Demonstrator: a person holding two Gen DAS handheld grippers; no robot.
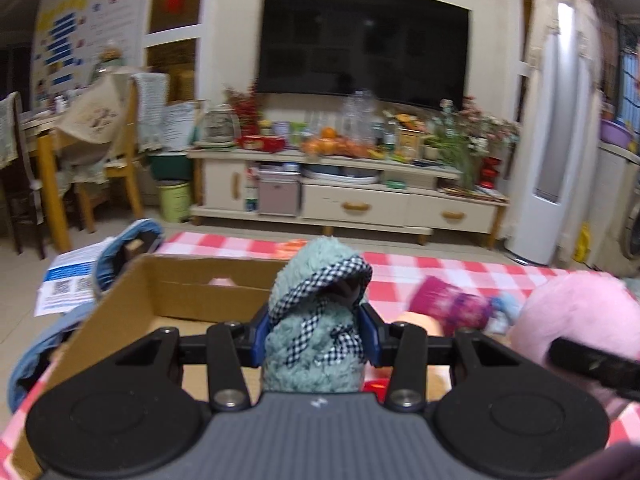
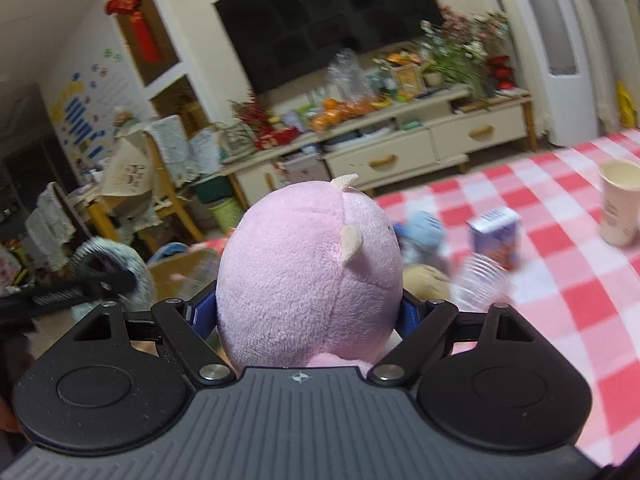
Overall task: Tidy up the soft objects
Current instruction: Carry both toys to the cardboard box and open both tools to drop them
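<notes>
My left gripper (image 1: 316,332) is shut on a fluffy teal slipper (image 1: 316,280) with black-and-white check trim, held upright above the open cardboard box (image 1: 132,292). The blue pads press its sides. My right gripper (image 2: 306,312) is shut on a round pink plush toy (image 2: 304,264) with small beige ears, lifted above the red-and-white checked tablecloth (image 2: 560,280). In the left wrist view the pink plush (image 1: 576,312) sits at the right. The right wrist view shows the teal slipper (image 2: 120,260) blurred at the left. A purple knit item (image 1: 448,304) and a small blue soft toy (image 2: 424,232) lie on the cloth.
A paper cup (image 2: 618,200), a small purple carton (image 2: 496,232) and a blurred clear bottle (image 2: 480,276) stand on the cloth to the right. Denim fabric (image 1: 120,252) and a printed leaflet (image 1: 68,280) lie left of the box. Beyond the table are a TV cabinet (image 1: 360,200) and chairs.
</notes>
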